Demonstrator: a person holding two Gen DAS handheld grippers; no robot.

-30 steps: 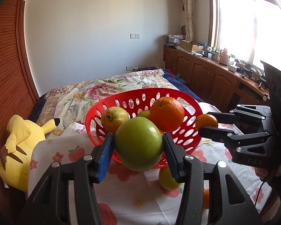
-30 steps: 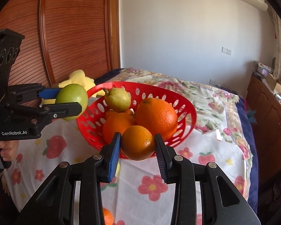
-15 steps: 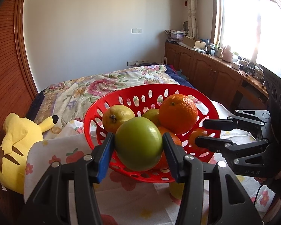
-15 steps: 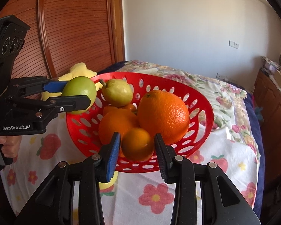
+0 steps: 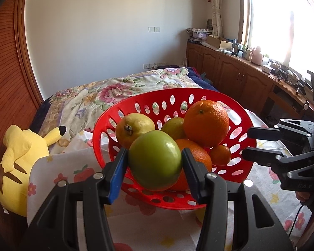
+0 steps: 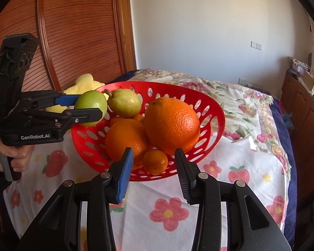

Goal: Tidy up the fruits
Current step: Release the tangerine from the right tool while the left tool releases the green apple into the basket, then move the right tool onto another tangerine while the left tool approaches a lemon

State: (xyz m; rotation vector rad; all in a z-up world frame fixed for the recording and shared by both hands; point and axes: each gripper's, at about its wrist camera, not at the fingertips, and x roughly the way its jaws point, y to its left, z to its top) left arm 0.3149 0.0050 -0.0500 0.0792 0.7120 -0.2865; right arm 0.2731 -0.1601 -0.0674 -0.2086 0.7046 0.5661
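Observation:
A red perforated basket (image 5: pixel 201 96) (image 6: pixel 211 108) stands on a flowered cloth and holds a large orange (image 5: pixel 206 123) (image 6: pixel 171 123), a second orange (image 6: pixel 125 140), a yellow pear (image 5: pixel 134 127) (image 6: pixel 124 102) and a small mandarin (image 5: pixel 219 155) (image 6: pixel 155 161). My left gripper (image 5: pixel 155 163) (image 6: pixel 88 106) is shut on a green apple (image 5: pixel 155 160) (image 6: pixel 91 104) over the basket's near-left rim. My right gripper (image 6: pixel 153 156) (image 5: pixel 248 143) is open and empty, just behind the mandarin, which lies in the basket.
A yellow plush toy (image 5: pixel 21 152) lies left of the basket by the wooden wall panel (image 6: pixel 73 31). A flowered bedspread (image 5: pixel 115 92) stretches behind. Wooden cabinets (image 5: pixel 240 77) run along the right under the window. A yellowish fruit (image 5: pixel 201 214) lies on the cloth under the basket's near edge.
My right gripper opened and let the mandarin go into the basket. My left gripper carried the green apple closer over the basket's rim.

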